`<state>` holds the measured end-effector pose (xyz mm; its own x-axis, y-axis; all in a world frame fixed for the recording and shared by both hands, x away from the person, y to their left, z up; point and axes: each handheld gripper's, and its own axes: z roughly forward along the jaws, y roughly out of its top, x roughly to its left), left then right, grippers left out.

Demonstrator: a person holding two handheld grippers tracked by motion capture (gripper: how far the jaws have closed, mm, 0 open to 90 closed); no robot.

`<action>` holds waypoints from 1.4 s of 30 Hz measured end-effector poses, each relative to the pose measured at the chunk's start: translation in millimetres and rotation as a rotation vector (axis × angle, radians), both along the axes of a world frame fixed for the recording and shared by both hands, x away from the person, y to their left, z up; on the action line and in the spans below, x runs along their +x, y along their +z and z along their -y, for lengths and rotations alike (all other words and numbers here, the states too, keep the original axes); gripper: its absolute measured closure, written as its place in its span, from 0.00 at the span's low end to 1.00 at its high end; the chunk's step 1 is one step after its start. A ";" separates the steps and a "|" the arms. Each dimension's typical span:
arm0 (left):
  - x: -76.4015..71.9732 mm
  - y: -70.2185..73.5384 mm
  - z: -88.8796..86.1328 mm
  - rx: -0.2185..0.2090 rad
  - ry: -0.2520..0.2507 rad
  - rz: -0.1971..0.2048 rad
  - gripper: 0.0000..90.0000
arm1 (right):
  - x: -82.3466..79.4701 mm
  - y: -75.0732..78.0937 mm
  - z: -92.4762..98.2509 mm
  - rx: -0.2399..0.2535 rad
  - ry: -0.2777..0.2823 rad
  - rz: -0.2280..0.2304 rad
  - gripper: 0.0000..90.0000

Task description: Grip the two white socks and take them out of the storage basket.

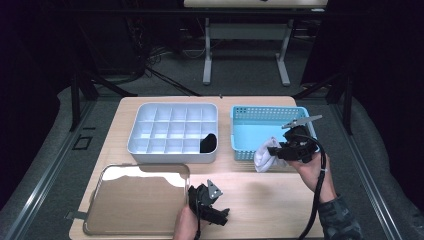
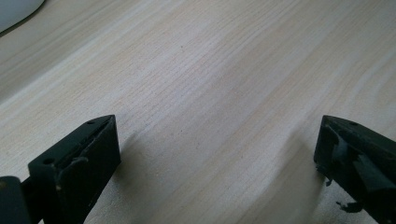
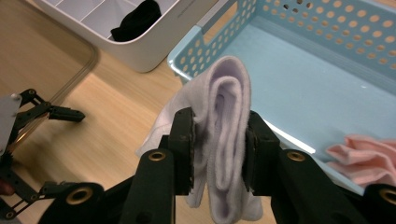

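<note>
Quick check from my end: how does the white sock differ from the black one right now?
The white sock is pinched between the right gripper's jaws, hanging by the blue basket's near left corner; the black sock lies free in the white divided tray. The white one hangs in loose folds; the black one is bunched into one front-row compartment. Both are single soft socks.

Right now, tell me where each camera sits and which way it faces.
High view: above the table, looking forward and down; both forearms, left hand-held gripper.
Left gripper view: looks along open jaws at bare tabletop.
Right gripper view: right hand-held gripper clamps a white sock by the blue basket.
High and right gripper views share sock, basket.
</note>
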<state>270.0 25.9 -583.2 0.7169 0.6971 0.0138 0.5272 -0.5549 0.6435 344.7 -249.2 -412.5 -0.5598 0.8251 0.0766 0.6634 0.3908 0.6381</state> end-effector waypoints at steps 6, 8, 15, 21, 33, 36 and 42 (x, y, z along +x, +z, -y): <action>0.0 -0.1 0.2 0.000 0.002 0.002 0.00 | -11.8 -6.8 -6.0 -0.001 0.026 -0.009 0.76; -0.1 -0.1 0.2 0.001 0.001 0.003 0.00 | -14.4 -8.9 -7.1 0.000 0.030 -0.012 0.76; 0.0 0.0 -0.1 0.000 0.000 0.000 0.00 | -24.1 -21.1 -13.1 0.005 0.050 -0.031 0.76; -0.1 0.0 0.0 0.000 0.000 0.000 0.00 | -31.0 -35.5 -20.8 0.009 0.077 -0.060 0.76; 0.0 -0.2 0.3 -0.001 0.001 0.002 0.00 | -37.1 -70.5 -30.5 0.004 0.102 -0.134 0.76; 0.0 -0.1 0.4 -0.001 0.001 0.002 0.00 | -37.5 -80.6 -32.4 -0.004 0.110 -0.169 0.76; 0.0 -0.1 0.5 0.000 0.000 0.002 0.00 | -37.2 -97.0 -38.6 -0.004 0.121 -0.204 0.76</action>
